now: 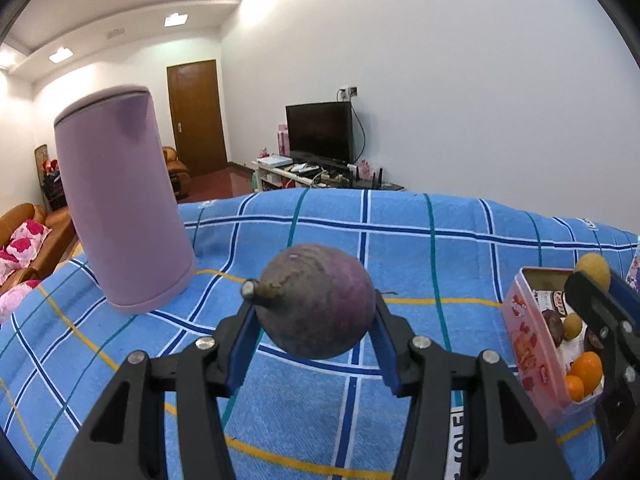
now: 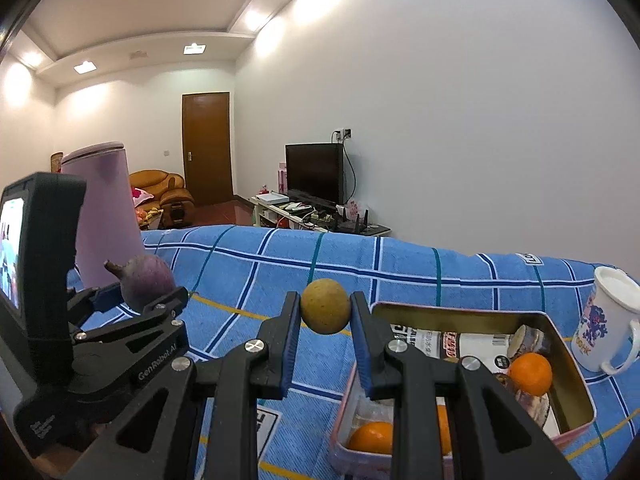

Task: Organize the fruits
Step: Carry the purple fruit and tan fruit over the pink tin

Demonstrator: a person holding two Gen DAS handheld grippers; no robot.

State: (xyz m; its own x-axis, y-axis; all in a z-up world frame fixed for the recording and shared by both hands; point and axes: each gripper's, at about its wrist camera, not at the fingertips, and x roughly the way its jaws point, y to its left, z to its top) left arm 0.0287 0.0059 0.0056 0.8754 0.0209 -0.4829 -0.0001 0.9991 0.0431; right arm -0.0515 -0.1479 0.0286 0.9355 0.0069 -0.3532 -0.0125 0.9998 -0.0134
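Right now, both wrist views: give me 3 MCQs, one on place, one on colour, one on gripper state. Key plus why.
1. Where is the white mug?
A. inside the tin
B. on the cloth beside the tin
C. on the canister

2. What colour is the tall canister?
A. green
B. pale purple
C. red

3. What is the right gripper doing?
A. open and empty
B. shut on a small yellowish fruit
C. shut on the mug

Key: B, it stands right of the tin; B, lilac in both views; B, pads pinch the yellowish fruit.

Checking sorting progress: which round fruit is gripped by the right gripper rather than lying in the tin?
The small yellow-brown round fruit, pinched in the right gripper above the blue checked cloth; the orange fruits lie in the pink rectangular tin.
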